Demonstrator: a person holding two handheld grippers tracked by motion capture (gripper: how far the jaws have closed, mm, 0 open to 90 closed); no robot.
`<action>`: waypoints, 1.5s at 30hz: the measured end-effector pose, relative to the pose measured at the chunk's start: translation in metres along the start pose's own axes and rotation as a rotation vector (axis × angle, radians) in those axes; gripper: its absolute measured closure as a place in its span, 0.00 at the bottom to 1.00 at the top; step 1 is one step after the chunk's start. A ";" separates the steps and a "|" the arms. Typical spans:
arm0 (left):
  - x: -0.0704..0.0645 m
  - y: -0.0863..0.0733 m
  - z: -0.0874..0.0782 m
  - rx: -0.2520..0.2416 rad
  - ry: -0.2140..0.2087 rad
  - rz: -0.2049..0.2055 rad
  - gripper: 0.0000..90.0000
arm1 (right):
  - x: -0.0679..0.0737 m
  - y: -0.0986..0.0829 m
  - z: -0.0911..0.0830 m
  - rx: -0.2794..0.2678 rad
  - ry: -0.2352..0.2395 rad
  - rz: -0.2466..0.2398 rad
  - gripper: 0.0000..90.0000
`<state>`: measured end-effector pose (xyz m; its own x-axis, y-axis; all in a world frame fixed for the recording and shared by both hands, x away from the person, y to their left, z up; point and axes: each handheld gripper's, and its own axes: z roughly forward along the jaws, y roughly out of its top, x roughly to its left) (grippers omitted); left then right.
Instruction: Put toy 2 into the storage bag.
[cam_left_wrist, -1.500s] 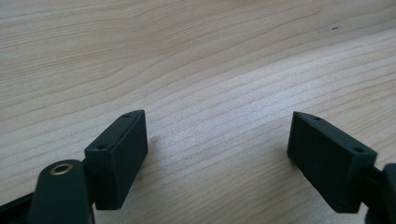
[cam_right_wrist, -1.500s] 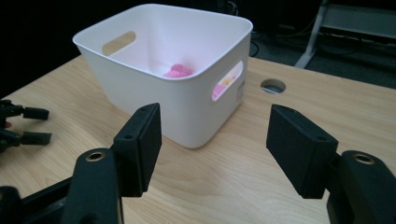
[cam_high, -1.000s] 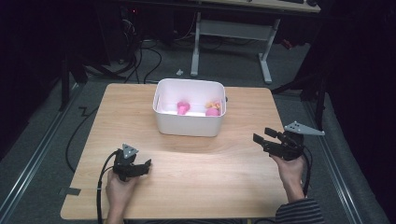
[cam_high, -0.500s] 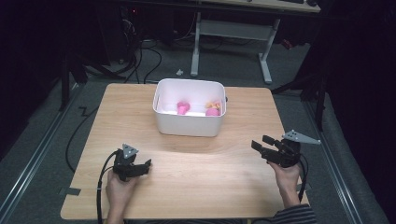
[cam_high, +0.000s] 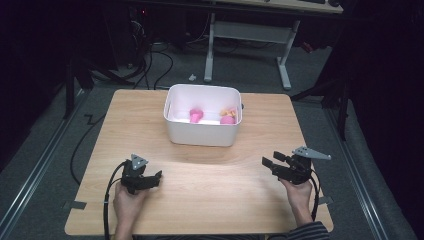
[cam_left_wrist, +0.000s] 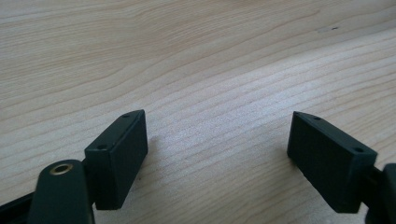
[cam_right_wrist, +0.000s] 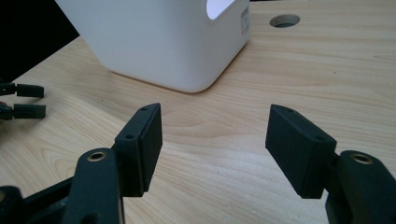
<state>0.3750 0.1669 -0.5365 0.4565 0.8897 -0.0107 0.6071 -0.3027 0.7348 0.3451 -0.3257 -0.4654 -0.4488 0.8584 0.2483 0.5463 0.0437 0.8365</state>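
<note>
Bare wood (cam_high: 215, 185) lies between left gripper (cam_high: 152, 178) and right gripper (cam_high: 268, 163) (both released, near the front edge).

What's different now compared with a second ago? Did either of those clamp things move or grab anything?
The right gripper has moved back toward the person and lower, away from the white bin. Its jaws stand open and hold nothing. The left gripper stayed where it was on the table, open and empty. The bin and the pink toys inside it have not shifted.
</note>
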 end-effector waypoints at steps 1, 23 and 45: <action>0.000 0.000 0.000 0.000 0.000 0.000 0.23 | 0.000 -0.002 0.002 0.001 0.001 -0.001 0.41; 0.000 0.000 0.000 0.000 0.000 0.000 0.23 | 0.002 -0.030 0.039 0.116 -0.042 -0.015 0.40; 0.000 0.000 0.000 0.000 -0.001 0.000 0.23 | 0.013 -0.046 0.062 0.228 -0.217 -0.172 0.35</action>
<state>0.3749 0.1669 -0.5365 0.4569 0.8894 -0.0113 0.6074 -0.3027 0.7345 0.3581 -0.2845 -0.5308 -0.4004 0.9162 -0.0168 0.6307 0.2889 0.7203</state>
